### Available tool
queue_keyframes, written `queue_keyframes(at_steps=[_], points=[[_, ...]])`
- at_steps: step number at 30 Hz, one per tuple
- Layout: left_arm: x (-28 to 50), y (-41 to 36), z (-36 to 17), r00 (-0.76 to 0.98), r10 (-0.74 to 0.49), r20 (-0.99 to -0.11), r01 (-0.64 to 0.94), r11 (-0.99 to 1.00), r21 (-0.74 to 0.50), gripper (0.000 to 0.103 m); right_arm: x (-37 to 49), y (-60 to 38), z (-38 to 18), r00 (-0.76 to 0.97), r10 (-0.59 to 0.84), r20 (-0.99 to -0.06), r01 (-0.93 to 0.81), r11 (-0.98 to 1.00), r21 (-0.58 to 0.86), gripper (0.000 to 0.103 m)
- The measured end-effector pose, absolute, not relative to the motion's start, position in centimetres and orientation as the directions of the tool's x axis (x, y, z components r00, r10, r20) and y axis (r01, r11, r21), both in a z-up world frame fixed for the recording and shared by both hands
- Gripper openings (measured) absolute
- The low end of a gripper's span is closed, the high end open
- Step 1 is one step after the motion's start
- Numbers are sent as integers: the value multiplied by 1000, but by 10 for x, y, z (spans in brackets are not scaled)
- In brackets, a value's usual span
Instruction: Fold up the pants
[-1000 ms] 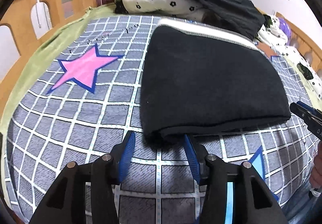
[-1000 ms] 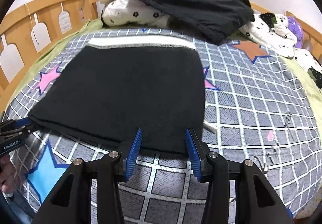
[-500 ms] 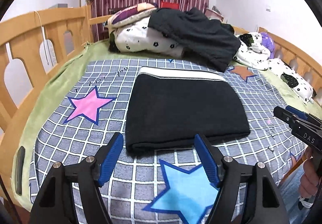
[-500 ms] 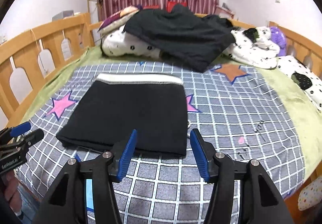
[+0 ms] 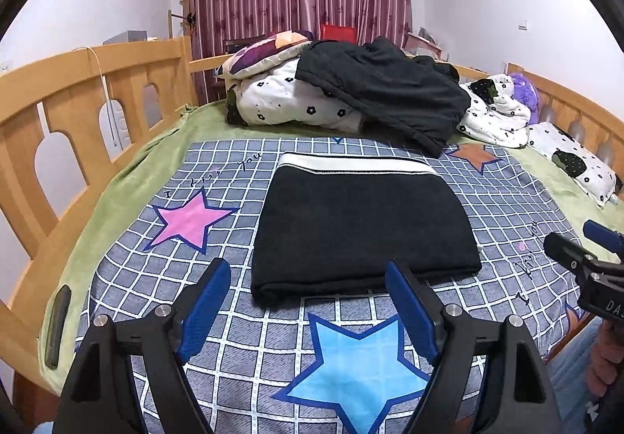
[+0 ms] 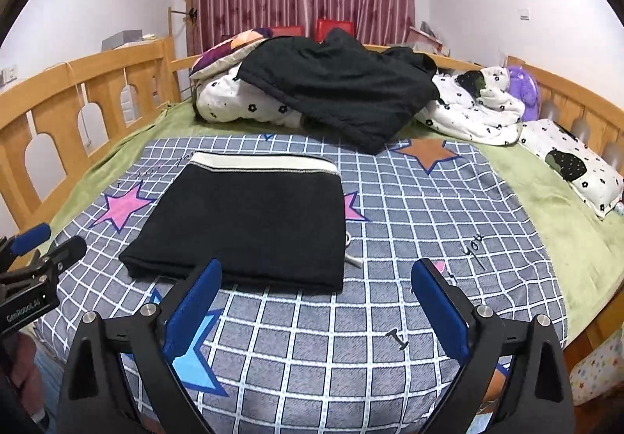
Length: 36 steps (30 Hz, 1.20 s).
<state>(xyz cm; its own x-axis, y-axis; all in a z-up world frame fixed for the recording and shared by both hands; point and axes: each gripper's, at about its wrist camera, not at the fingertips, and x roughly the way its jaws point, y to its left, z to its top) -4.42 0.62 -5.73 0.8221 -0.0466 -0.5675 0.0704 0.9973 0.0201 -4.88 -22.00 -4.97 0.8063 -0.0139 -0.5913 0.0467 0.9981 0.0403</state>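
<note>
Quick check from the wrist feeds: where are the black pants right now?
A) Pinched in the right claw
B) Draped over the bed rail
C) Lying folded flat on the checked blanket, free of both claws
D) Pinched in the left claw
C: the pants lie folded on the blanket, beyond both opening claws, left claw and right claw, nothing between the pads.

Open checked blanket (image 6: 429, 239) right of folded pants (image 6: 249, 223); bedding heap (image 6: 331, 94) blocks upper centre, wooden rail (image 6: 78, 98) lines frame's left edge.
</note>
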Motion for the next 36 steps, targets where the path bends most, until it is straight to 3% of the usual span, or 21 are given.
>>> queue_keyframes(at_steps=[36], points=[[-54, 9, -54, 824, -53, -565, 50, 999, -20, 84, -59, -223, -51, 809, -34, -587, 73, 996, 43, 98]])
